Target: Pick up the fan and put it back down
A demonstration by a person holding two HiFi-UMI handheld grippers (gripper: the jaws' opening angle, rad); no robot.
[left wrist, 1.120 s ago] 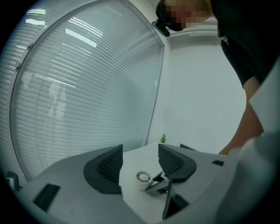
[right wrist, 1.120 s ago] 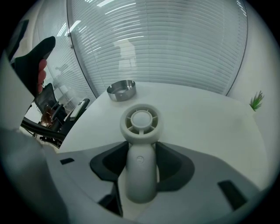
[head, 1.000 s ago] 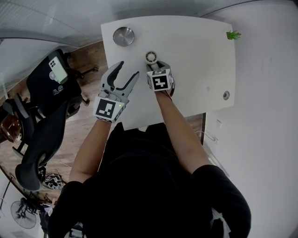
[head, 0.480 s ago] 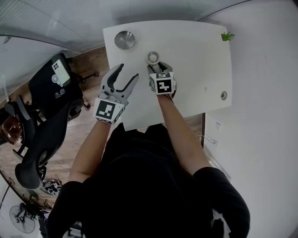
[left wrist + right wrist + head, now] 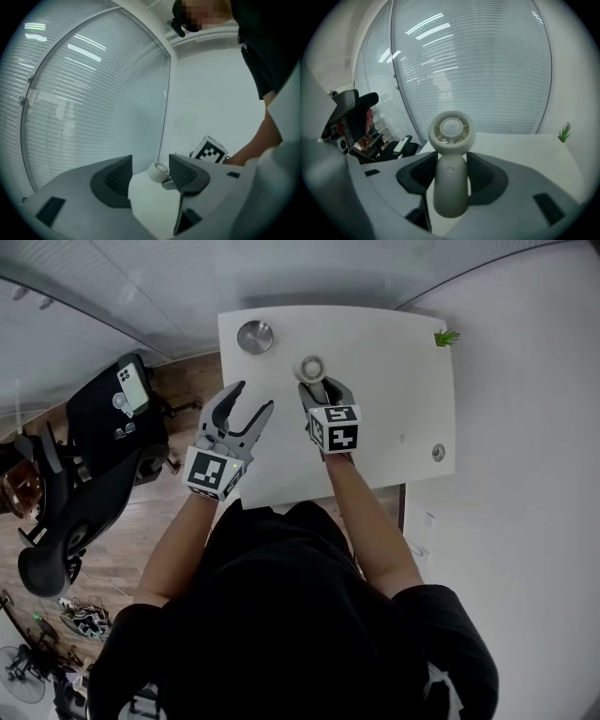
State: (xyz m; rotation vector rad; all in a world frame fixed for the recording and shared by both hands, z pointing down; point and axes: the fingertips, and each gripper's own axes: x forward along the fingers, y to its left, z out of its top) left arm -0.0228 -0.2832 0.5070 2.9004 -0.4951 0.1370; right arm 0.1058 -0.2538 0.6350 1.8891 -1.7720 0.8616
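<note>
Two grippers are in my hands over the white worktop (image 5: 394, 381). On the left, just right of the black chair (image 5: 94, 437) and near the worktop's edge, my left gripper (image 5: 253, 397) has its jaws wide apart with nothing gripped between them. Past a round silver disc (image 5: 254, 337), my right gripper (image 5: 316, 388) is clamped on the handle of the pale fan (image 5: 311, 367), whose round head sticks out beyond the jaws, and a small green plant (image 5: 444, 337) sits at the far right corner.
</note>
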